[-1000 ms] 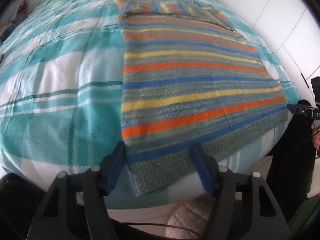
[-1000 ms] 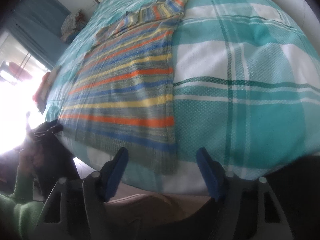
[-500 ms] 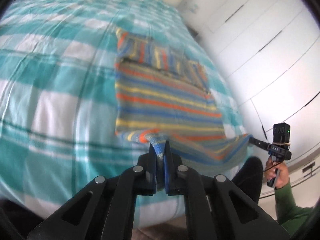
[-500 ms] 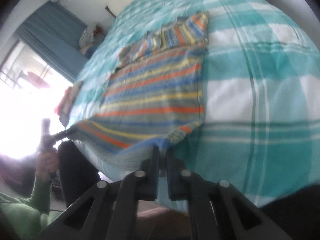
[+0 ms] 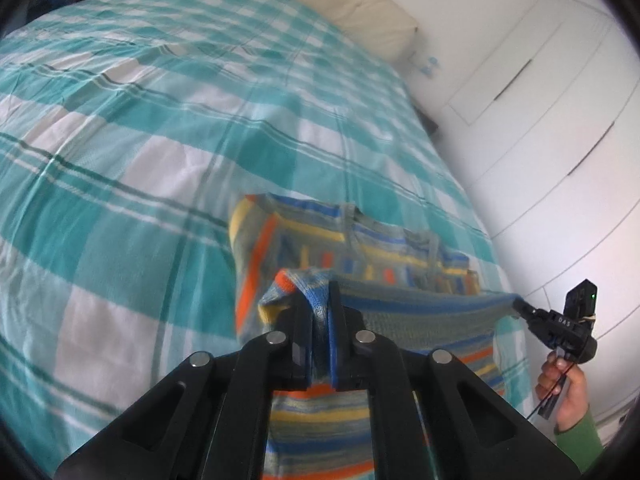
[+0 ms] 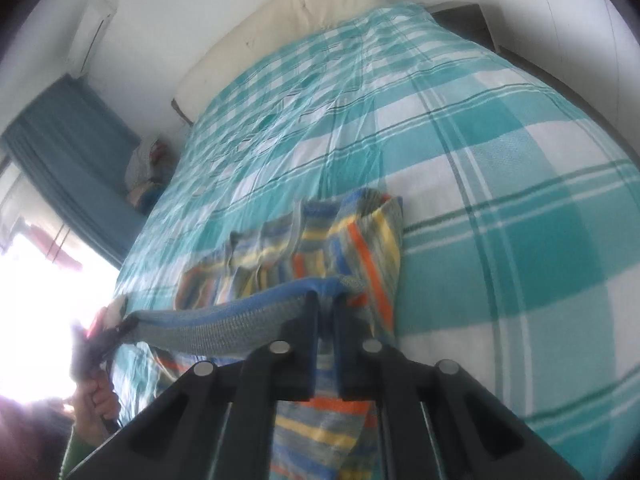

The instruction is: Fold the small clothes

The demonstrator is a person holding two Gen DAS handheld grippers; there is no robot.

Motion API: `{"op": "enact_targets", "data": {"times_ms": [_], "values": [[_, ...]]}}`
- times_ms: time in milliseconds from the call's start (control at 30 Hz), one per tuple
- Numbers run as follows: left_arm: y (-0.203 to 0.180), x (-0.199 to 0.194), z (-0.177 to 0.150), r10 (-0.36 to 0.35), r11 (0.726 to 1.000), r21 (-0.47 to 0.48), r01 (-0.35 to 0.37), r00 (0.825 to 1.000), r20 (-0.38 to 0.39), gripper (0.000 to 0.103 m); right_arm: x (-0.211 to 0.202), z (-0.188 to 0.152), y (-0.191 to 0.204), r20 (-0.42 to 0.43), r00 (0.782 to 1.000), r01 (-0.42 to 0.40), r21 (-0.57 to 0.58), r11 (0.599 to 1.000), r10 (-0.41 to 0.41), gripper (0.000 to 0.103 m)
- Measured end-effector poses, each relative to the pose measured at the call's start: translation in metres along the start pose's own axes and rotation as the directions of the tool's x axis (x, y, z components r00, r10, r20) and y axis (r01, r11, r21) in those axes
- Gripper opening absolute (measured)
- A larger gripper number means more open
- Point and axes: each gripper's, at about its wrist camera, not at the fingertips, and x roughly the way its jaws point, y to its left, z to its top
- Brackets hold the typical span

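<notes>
A small striped knit sweater [image 5: 360, 248] in blue, yellow, orange and grey lies on the teal checked bedspread [image 5: 140, 140]. My left gripper [image 5: 318, 304] is shut on one bottom hem corner. My right gripper [image 6: 328, 308] is shut on the other hem corner; it also shows in the left wrist view [image 5: 520, 306]. The grey-blue hem [image 6: 224, 328] is stretched taut between them, lifted above the bed and carried over the sweater's upper part [image 6: 320, 240]. The left gripper shows at the left of the right wrist view [image 6: 120, 326].
A cream headboard [image 6: 304, 12] stands at the far end of the bed. White wardrobe doors [image 5: 560, 140] run along the right side. A blue curtain [image 6: 60, 160] and bright window are on the left side.
Both grippers closed on the hem corners, lifted the hem and carried it up the bed toward the collar, so the lower half now hangs over the upper half.
</notes>
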Motion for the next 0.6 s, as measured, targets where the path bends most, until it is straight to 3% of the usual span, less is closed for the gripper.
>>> {"op": "enact_targets", "data": {"times_ms": [167,233,267,300,333,400,433,533,600], "values": [[0.012,0.050,0.040,0.053,0.998,-0.024,-0.053,0.998,0.018,0.005,0.046,0.040,-0.020,0.003,1.000,0.009,0.074,0.997,-0.009,0.006],[0.021,0.073,0.053,0.109,0.992,-0.069,-0.108,0.994,0.011,0.010,0.067,0.050,-0.032,0.030,1.000,-0.010,0.110,0.994,0.007,0.008],[0.026,0.078,0.056,0.145,0.984,-0.100,-0.144,0.989,-0.002,0.021,0.073,0.052,-0.037,0.053,0.998,0.017,0.130,0.991,-0.024,0.011],[0.032,0.079,0.058,0.159,0.980,-0.119,-0.159,0.987,-0.012,0.037,0.074,0.052,-0.040,0.077,0.995,0.044,0.147,0.988,-0.056,0.021],[0.036,0.074,0.058,0.154,0.980,-0.127,-0.153,0.988,-0.004,0.044,0.071,0.052,-0.043,0.103,0.994,0.029,0.160,0.987,-0.046,0.039],[0.039,0.054,0.052,0.135,0.986,-0.102,-0.130,0.990,0.045,0.057,0.059,0.049,-0.046,0.138,0.990,-0.006,0.158,0.987,-0.016,0.045],[0.038,0.043,0.047,0.134,0.988,-0.081,-0.128,0.989,0.067,0.059,0.052,0.048,-0.045,0.134,0.991,-0.013,0.136,0.991,-0.005,0.045],[0.032,0.015,0.030,0.117,0.993,-0.005,-0.117,0.990,0.075,0.059,0.044,0.043,-0.030,0.031,0.999,-0.016,0.016,1.000,0.016,0.045],[0.023,0.011,0.022,0.049,0.997,0.056,-0.049,0.999,0.003,0.060,0.048,0.033,-0.009,-0.096,0.993,-0.073,-0.063,0.995,0.066,0.045]]}}
